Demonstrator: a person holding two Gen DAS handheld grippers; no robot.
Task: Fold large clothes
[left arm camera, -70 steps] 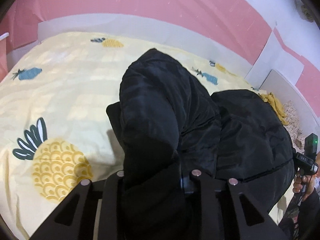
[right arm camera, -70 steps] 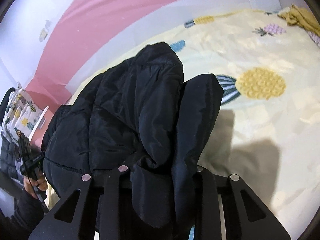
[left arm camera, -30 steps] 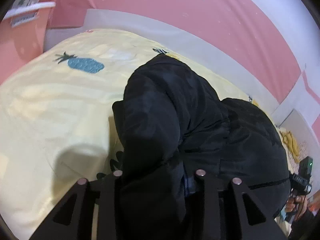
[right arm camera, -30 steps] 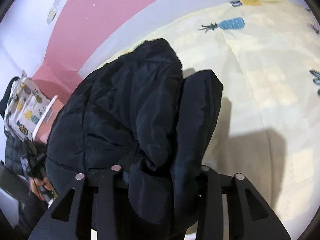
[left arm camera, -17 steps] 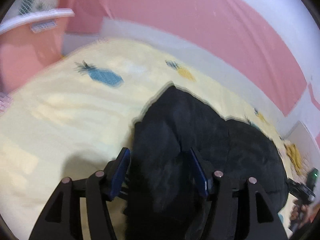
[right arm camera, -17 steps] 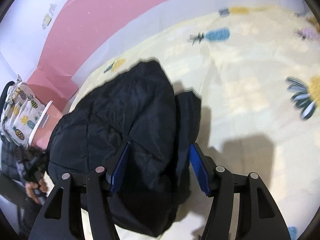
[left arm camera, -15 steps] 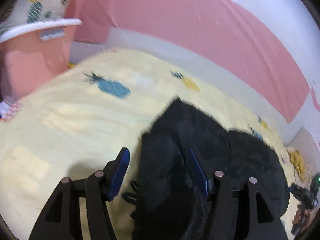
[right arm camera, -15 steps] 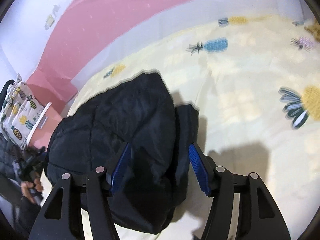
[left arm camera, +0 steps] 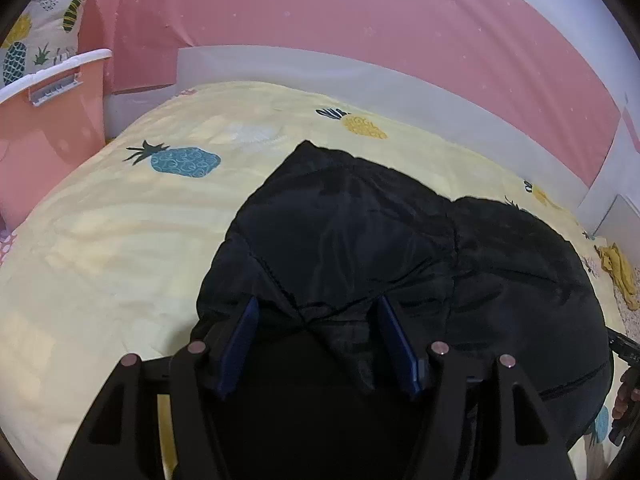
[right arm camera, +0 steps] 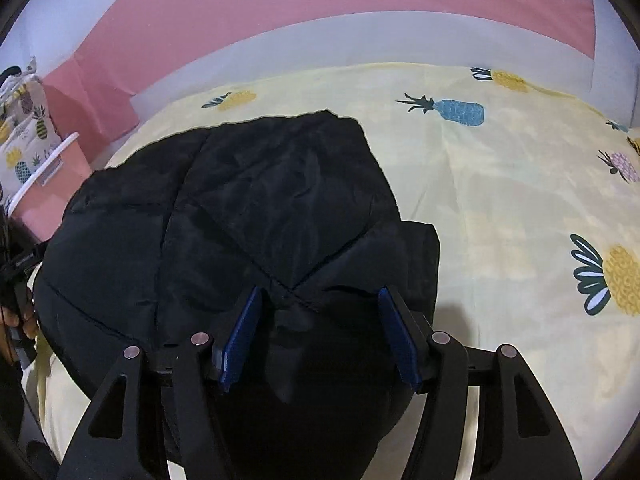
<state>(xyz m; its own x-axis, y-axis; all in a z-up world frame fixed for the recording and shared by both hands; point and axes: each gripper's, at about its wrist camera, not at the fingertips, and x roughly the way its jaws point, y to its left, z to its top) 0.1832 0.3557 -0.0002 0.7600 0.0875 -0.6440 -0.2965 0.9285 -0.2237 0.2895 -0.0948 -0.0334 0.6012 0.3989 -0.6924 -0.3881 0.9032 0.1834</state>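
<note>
On the pineapple-print sheet (left arm camera: 120,240), the black jacket (left arm camera: 360,232) lies between both spread claws, no readable writing.

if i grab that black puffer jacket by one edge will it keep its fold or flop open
The black puffer jacket looks soft and quilted, so it would probably sag and unfold when lifted by one edge. Its sheen suggests slick fabric that may slide between the pads. It seems bulky but likely light. Both the left tool and right tool stand open around it.
</note>
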